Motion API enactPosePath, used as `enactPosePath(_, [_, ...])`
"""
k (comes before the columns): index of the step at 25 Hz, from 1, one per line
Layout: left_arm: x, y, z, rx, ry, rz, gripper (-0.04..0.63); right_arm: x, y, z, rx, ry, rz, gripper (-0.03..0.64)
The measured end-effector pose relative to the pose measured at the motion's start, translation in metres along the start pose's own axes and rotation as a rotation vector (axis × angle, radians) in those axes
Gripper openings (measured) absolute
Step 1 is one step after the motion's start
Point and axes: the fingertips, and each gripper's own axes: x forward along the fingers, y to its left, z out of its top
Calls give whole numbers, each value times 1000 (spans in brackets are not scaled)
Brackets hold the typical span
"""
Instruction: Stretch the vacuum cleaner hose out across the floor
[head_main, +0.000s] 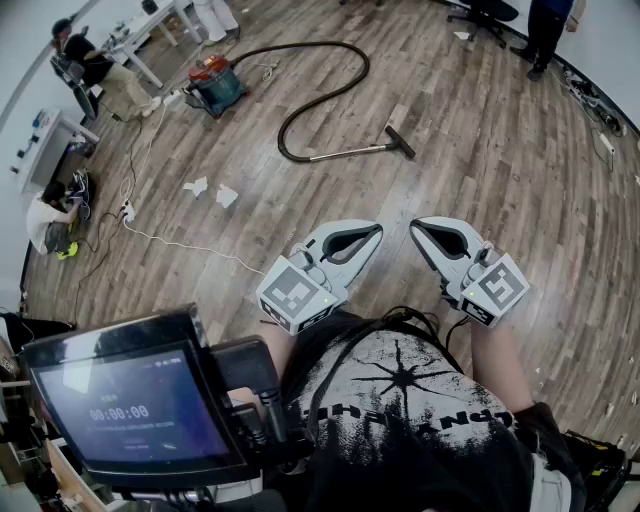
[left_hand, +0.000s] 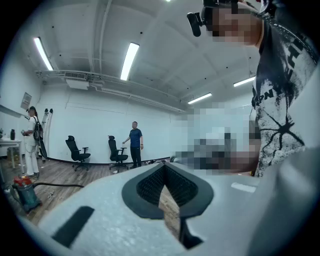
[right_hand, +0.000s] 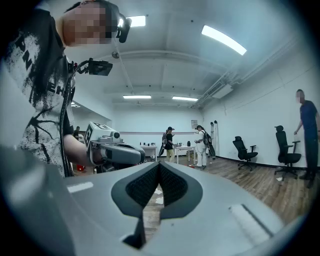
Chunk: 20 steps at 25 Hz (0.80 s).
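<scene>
A squat red-and-teal vacuum canister (head_main: 213, 84) sits on the grey-brown plank floor (head_main: 500, 150). Its black hose (head_main: 310, 44) curls rightward from it in a loose loop and ends in a metal wand (head_main: 345, 153) and a flat floor head (head_main: 400, 141). White paper scraps (head_main: 210, 190) lie nearer than the canister. Well nearer again, the matte pale left gripper (head_main: 375, 230) is clenched empty, its dark ribbed pads together. The right gripper (head_main: 414, 226) beside it is the same. The room has white walls (left_hand: 90, 125), strip lights (left_hand: 129, 60) and an office chair (head_main: 485, 15).

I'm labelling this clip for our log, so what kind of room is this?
Probably an open-plan office or lab space: swivel office chairs stand on a wood-plank floor, white work tables sit at the far end, and long strip lights run overhead.
</scene>
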Motion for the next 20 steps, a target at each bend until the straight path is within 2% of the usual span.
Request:
enactPosePath(9, [2,-3,2,-10,-2,0,0,-5,0,0,-14,13,12,3])
enactPosePath(15, [2,-11,4,3,2,-15,0,-15,2,5,11,-23,-1,6])
enactPosePath(20, [4,-11,-1,-1,6,-17,0,-21,-1,4,-15,-35,-30,6])
